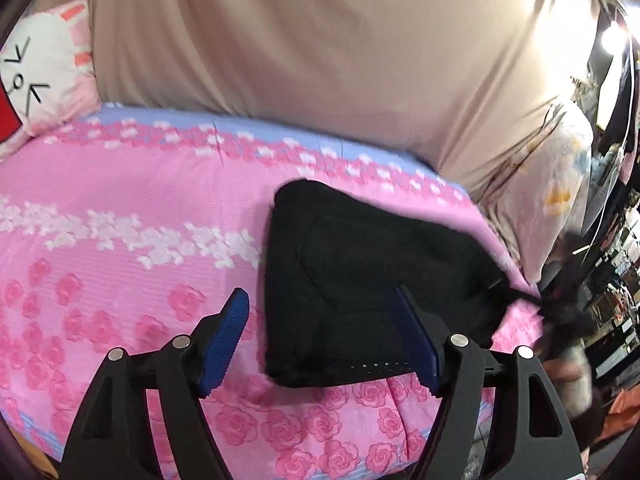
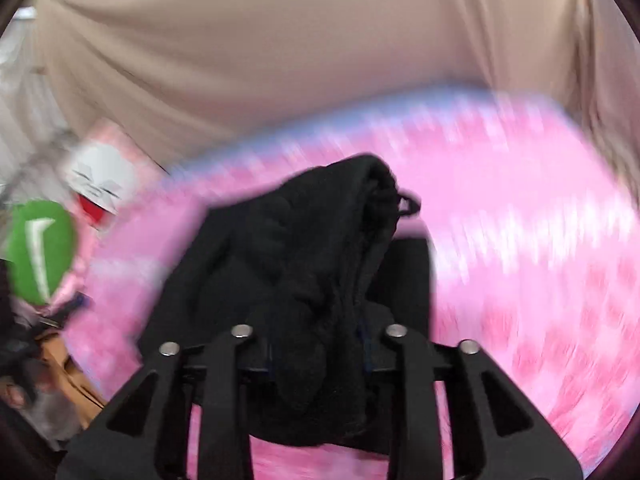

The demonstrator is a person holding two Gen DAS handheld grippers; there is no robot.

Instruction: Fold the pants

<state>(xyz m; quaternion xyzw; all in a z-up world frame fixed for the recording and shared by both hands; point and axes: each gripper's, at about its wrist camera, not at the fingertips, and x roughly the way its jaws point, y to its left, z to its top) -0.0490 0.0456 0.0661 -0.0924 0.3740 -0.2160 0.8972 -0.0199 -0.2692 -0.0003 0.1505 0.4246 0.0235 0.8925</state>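
Note:
Folded black pants (image 1: 360, 260) lie on a pink flowered bedspread (image 1: 120, 240), toward its right side. My left gripper (image 1: 320, 296) hovers over their near left corner with its blue pads (image 1: 224, 336) wide apart; the left pad is over the bedspread, the right over the black cloth, and nothing is pinched. In the right wrist view, a bunched fold of the pants (image 2: 304, 240) rises between the fingers of my right gripper (image 2: 316, 344), which is shut on it. The cloth hides the pads. A drawstring loop (image 2: 410, 204) sticks out at the far end. This view is motion-blurred.
A beige sheet (image 1: 320, 60) hangs behind the bed. A white rabbit pillow (image 1: 40, 76) lies at the far left and a pale flowered pillow (image 1: 560, 184) at the right edge. Dark cluttered shelves (image 1: 616, 280) stand beyond. A green cushion (image 2: 38, 252) sits left of the bed.

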